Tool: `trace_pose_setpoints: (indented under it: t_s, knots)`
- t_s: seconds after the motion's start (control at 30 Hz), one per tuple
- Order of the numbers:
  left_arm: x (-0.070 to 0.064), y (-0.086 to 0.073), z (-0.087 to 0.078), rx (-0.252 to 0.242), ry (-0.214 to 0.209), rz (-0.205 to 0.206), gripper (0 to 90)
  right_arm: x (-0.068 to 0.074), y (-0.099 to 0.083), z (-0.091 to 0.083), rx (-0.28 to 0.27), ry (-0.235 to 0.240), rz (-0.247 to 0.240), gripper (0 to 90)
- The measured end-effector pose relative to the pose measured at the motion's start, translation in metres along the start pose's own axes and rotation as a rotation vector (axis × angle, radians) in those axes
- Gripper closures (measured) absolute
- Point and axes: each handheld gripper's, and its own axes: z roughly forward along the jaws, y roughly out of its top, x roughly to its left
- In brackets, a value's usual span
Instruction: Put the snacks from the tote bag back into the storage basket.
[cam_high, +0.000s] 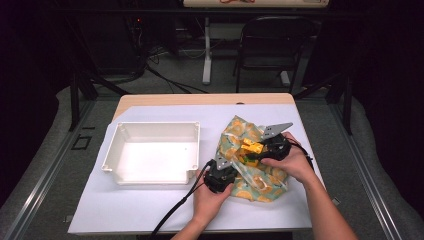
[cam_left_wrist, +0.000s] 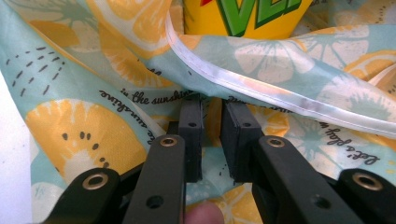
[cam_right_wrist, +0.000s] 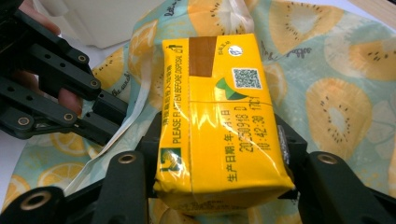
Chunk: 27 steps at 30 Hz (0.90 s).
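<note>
The left gripper (cam_high: 234, 161), nearest the person, pinches a fold of the fruit-print bag (cam_high: 239, 135); in the left gripper view its jaws stand narrowly apart with the bag's (cam_left_wrist: 84, 98) thin fabric caught between them, just under a white seam. The right gripper (cam_right_wrist: 219, 154) clamps the yellow drink carton (cam_right_wrist: 219, 121) by its sides. The carton is a glossy yellow brick with a brown tab, a QR code and a printed date. In the high view the carton (cam_high: 251, 148) sits above the crumpled bag, right of the white tray (cam_high: 112, 147) on the white sheet (cam_high: 140, 205).
</note>
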Motion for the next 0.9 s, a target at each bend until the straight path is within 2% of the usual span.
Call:
trace_pose_setpoints:
  t_s: [0.27, 0.37, 0.43, 0.5, 0.6, 0.67, 0.7, 0.73, 0.77, 0.9]
  knots:
    - [0.000, 0.000, 0.000, -0.001, -0.001, -0.003, 77.6, 0.007, 0.000, -0.004, 0.001, -0.036, 0.015, 53.0]
    - [0.000, 0.000, 0.000, 0.001, 0.001, -0.001, 75.9, 0.009, -0.003, -0.014, -0.052, -0.052, 0.070, 53.1]
    - [0.000, 0.000, 0.000, 0.001, 0.000, -0.002, 75.3, 0.009, -0.002, -0.017, -0.054, -0.055, 0.081, 53.2]
    - [0.001, 0.000, 0.000, -0.005, -0.002, -0.002, 73.2, 0.011, 0.003, -0.026, -0.057, -0.090, 0.108, 53.1]
    - [0.002, -0.001, -0.002, -0.019, -0.024, -0.005, 71.6, 0.013, 0.005, -0.032, -0.069, -0.102, 0.119, 53.2]
    - [0.005, -0.001, -0.003, -0.031, -0.055, -0.025, 68.4, 0.016, 0.009, -0.038, -0.076, -0.113, 0.121, 53.1]
    - [0.005, -0.001, -0.005, -0.045, -0.082, -0.017, 62.8, 0.019, 0.013, -0.043, -0.096, -0.117, 0.123, 53.1]
    - [0.005, -0.001, -0.005, -0.045, -0.082, -0.017, 58.8, 0.020, 0.014, -0.045, -0.108, -0.116, 0.131, 53.1]
    - [0.004, -0.001, -0.008, -0.050, -0.106, -0.007, 56.7, 0.021, 0.015, -0.047, -0.121, -0.116, 0.141, 53.1]
    - [-0.002, 0.000, -0.018, -0.082, -0.115, 0.011, 51.0, 0.022, 0.018, -0.052, -0.131, -0.119, 0.155, 53.1]
